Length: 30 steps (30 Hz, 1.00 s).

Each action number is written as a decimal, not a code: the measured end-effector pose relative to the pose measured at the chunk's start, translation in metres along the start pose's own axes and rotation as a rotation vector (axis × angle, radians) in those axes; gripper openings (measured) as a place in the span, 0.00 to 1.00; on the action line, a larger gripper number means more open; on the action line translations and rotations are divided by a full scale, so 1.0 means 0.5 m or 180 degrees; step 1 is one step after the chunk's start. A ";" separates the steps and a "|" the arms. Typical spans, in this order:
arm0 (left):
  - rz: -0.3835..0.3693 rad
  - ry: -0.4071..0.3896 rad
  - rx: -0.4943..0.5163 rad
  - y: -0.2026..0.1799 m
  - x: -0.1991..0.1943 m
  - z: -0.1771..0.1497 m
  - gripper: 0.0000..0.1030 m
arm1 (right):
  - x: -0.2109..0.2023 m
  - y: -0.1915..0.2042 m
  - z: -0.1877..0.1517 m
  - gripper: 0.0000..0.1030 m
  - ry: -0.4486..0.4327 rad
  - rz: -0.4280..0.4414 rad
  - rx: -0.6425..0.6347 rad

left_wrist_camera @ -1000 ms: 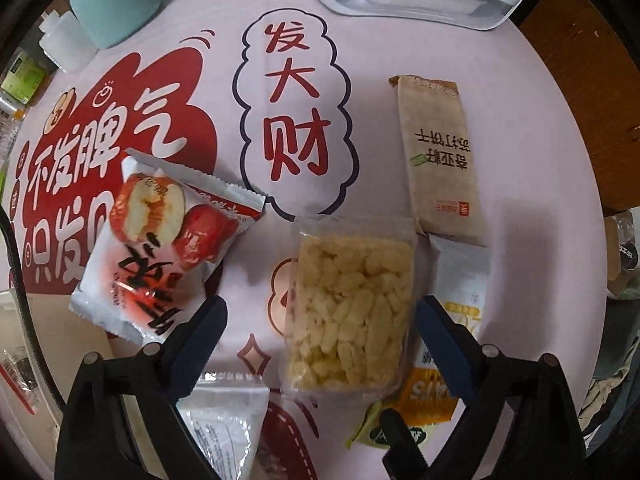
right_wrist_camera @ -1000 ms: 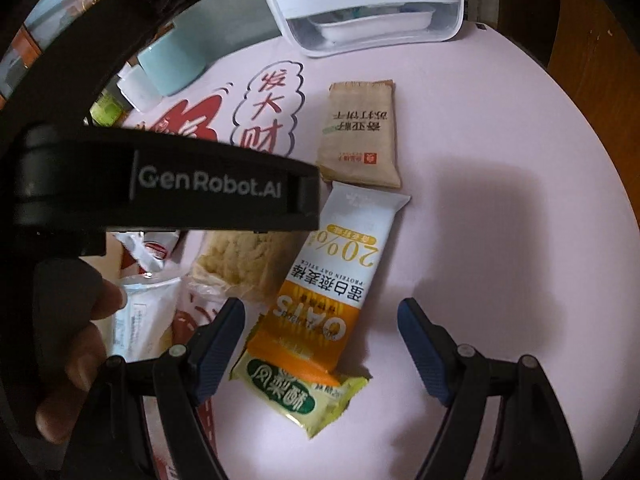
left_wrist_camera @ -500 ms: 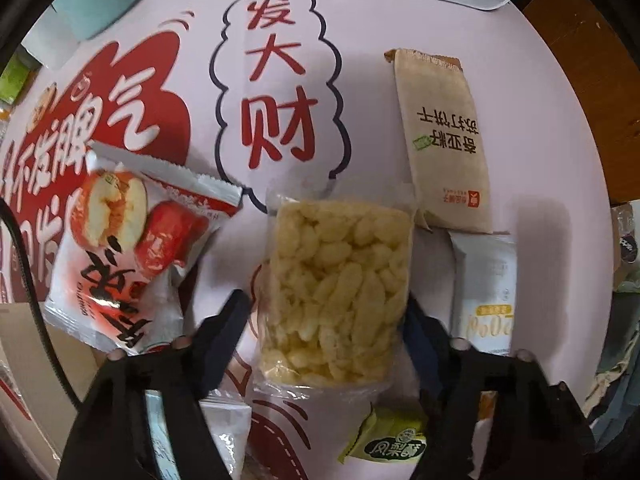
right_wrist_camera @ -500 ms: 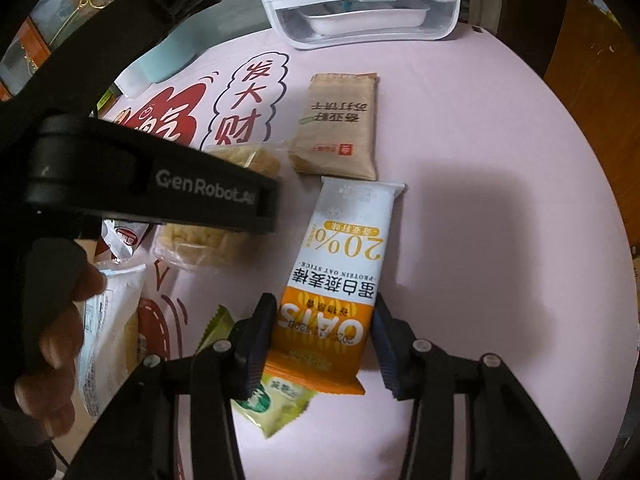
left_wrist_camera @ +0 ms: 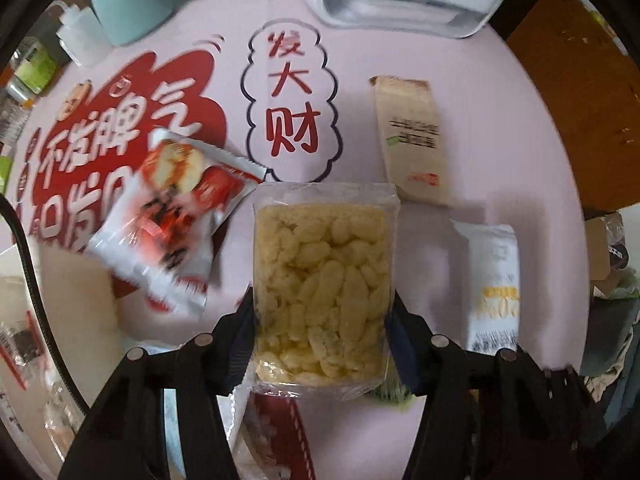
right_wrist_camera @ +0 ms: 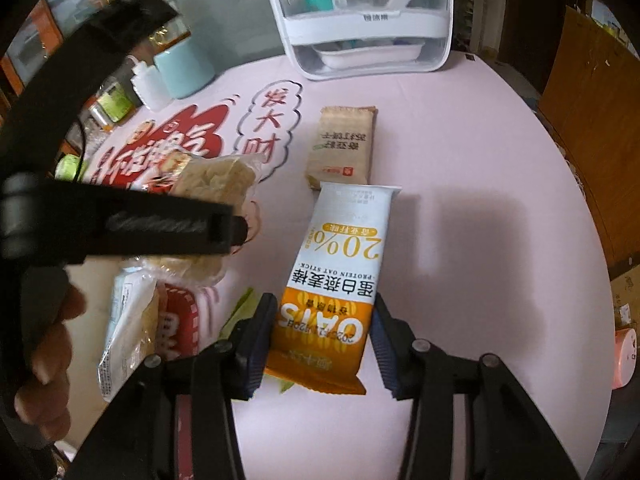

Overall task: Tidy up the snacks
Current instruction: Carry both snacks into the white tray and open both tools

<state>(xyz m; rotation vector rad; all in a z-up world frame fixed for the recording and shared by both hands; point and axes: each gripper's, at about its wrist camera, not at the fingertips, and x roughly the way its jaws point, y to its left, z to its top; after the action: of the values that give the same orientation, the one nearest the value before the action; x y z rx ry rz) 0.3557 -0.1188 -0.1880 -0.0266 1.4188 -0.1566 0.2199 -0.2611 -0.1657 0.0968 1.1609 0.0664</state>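
Observation:
My left gripper [left_wrist_camera: 320, 320] is shut on a clear pack of puffed rice cake [left_wrist_camera: 322, 280] and holds it off the pink table; the pack also shows in the right wrist view [right_wrist_camera: 216, 180]. My right gripper [right_wrist_camera: 322, 336] is shut on an orange and white oat bar [right_wrist_camera: 340, 264], lifted slightly; the bar also shows in the left wrist view [left_wrist_camera: 494, 280]. A brown cracker pack [right_wrist_camera: 344, 146] lies flat beyond it. A red and white apple-print packet [left_wrist_camera: 172, 216] lies left of the rice cake.
A white plastic container [right_wrist_camera: 368, 24] stands at the table's far edge. A teal cup [right_wrist_camera: 184, 68] and a small white bottle [right_wrist_camera: 150, 84] stand at the far left. A green wrapper [right_wrist_camera: 240, 312] and a pale packet [right_wrist_camera: 128, 320] lie near me. The pink cloth [right_wrist_camera: 480, 152] runs to the right edge.
Both grippers have closed, the left on the rice cake pack, the right on the oat bar. Both snacks have risen off the table, and the views have shifted back.

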 end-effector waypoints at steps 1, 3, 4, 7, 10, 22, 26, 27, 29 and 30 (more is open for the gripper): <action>-0.0025 -0.0033 0.0014 0.002 -0.021 -0.016 0.56 | -0.012 0.004 -0.006 0.45 -0.0016 0.0012 -0.0011; -0.0078 -0.0112 0.0043 0.006 -0.063 -0.051 0.56 | -0.031 0.013 -0.014 0.45 -0.0039 0.0047 -0.0034; -0.0089 -0.0163 0.0070 0.009 -0.090 -0.075 0.56 | -0.046 0.021 -0.024 0.45 -0.0052 0.0072 -0.0055; -0.0137 -0.0248 0.0106 0.024 -0.144 -0.125 0.56 | -0.081 0.046 -0.050 0.45 -0.0084 0.0114 -0.0130; -0.0232 -0.0321 0.0130 0.036 -0.200 -0.183 0.56 | -0.119 0.074 -0.077 0.45 -0.0104 0.0167 -0.0196; -0.0057 -0.0634 -0.0057 0.186 -0.344 -0.361 0.56 | -0.243 0.254 -0.140 0.45 -0.0245 0.0512 -0.0660; 0.0143 -0.0756 -0.0228 0.269 -0.372 -0.400 0.56 | -0.269 0.327 -0.140 0.45 -0.0334 0.0626 -0.0856; 0.0195 -0.0788 -0.0290 0.293 -0.379 -0.409 0.56 | -0.274 0.350 -0.138 0.45 -0.0363 0.0642 -0.0921; 0.0298 -0.0838 -0.0390 0.333 -0.388 -0.423 0.56 | -0.280 0.387 -0.135 0.45 -0.0397 0.0687 -0.1013; 0.0350 -0.0870 -0.0450 0.356 -0.393 -0.431 0.56 | -0.282 0.409 -0.133 0.45 -0.0406 0.0718 -0.1063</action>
<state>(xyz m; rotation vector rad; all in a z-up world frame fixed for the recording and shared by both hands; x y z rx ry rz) 0.1319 0.0979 -0.0479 -0.0834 1.1530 0.0380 0.1027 -0.0697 -0.0410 -0.0636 0.9940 0.4458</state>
